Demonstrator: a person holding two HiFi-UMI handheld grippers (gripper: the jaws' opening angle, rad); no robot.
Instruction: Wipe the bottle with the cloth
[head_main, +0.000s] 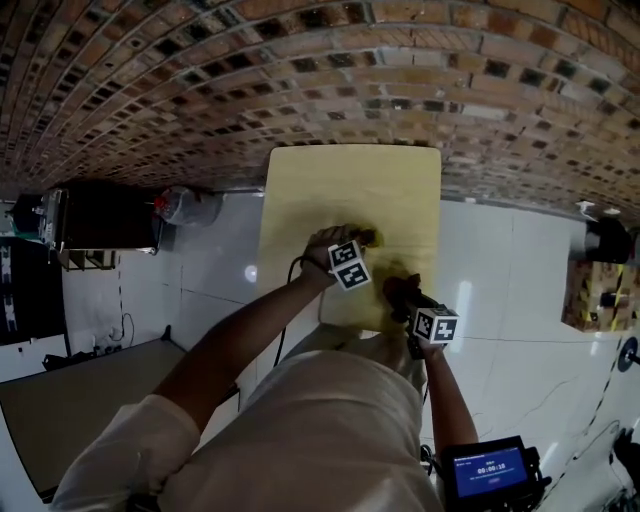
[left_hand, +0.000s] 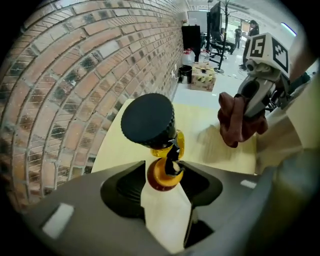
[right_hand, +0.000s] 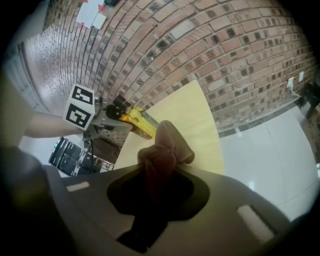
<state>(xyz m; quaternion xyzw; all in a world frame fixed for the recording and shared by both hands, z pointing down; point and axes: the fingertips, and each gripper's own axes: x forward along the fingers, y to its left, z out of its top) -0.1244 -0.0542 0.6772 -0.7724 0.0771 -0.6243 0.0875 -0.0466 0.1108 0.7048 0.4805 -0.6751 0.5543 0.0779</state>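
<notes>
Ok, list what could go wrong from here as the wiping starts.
1. The left gripper holds the yellow plastic bottle with a black cap over the pale wooden table; wiping pressure could twist it or slip it out.
2. The right gripper pinches the reddish-brown cloth in a small bunch between its jaws; it may pull free, or they may strike the bottle.

Yellow bottle (left_hand: 161, 172) (black cap (left_hand: 147, 120)), maroon cloth (left_hand: 239, 122), pale yellow table (head_main: 350, 200), red-brown brick wall (head_main: 300, 70).
</notes>
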